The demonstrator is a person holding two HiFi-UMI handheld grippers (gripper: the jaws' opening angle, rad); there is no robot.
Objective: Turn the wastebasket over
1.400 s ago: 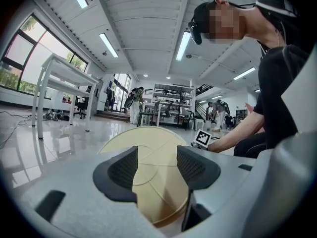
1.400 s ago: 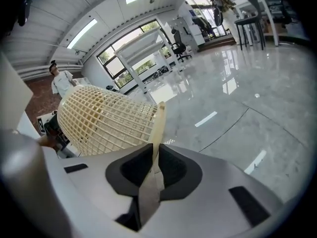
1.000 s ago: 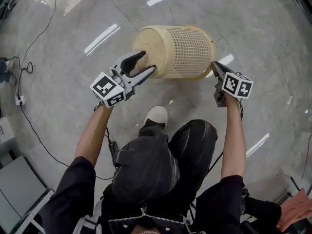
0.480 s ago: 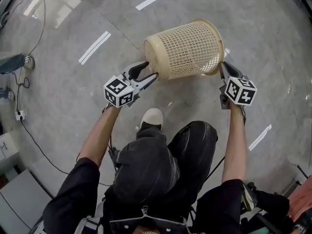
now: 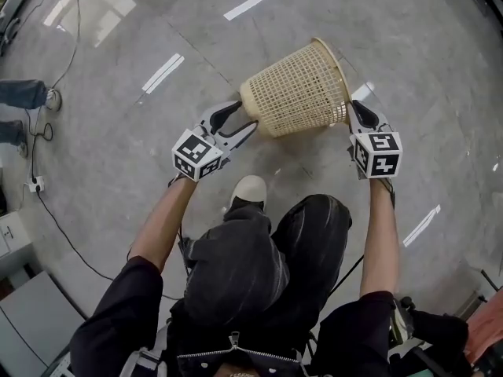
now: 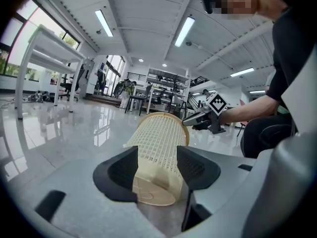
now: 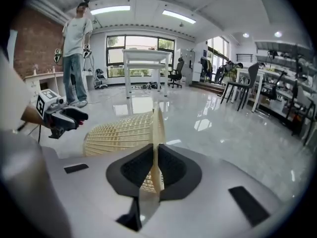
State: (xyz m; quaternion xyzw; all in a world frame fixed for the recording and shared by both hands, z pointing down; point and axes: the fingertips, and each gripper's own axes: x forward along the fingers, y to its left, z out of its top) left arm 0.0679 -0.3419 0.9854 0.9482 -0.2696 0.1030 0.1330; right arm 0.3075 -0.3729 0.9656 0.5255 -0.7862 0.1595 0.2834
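The cream mesh wastebasket point(image 5: 299, 89) hangs tilted above the floor, mouth up and to the right, closed bottom down toward the left. My right gripper point(image 5: 351, 107) pinches the mouth rim; in the right gripper view point(image 7: 154, 157) the thin rim point(image 7: 158, 133) stands edge-on between the pads, and the jaws are opening a little with the rim still pressed. My left gripper point(image 5: 242, 116) stands wide, its jaws either side of the basket's bottom end point(image 6: 156, 187). I cannot tell if its pads touch the mesh. The left gripper view point(image 6: 157, 155) also shows the right gripper point(image 6: 205, 115) at the rim.
The glossy grey floor point(image 5: 118, 132) has white tape lines. My shoe point(image 5: 251, 187) is just below the basket. A cable point(image 5: 55, 210) and a socket block point(image 5: 31, 183) lie at the left. A person point(image 7: 74, 48) stands beyond, near a white table point(image 7: 146, 58).
The wastebasket has swung from lying sideways to tilted, mouth rising to the right and bottom dropping toward the left gripper. Both grippers have followed it, the right one still on the rim.
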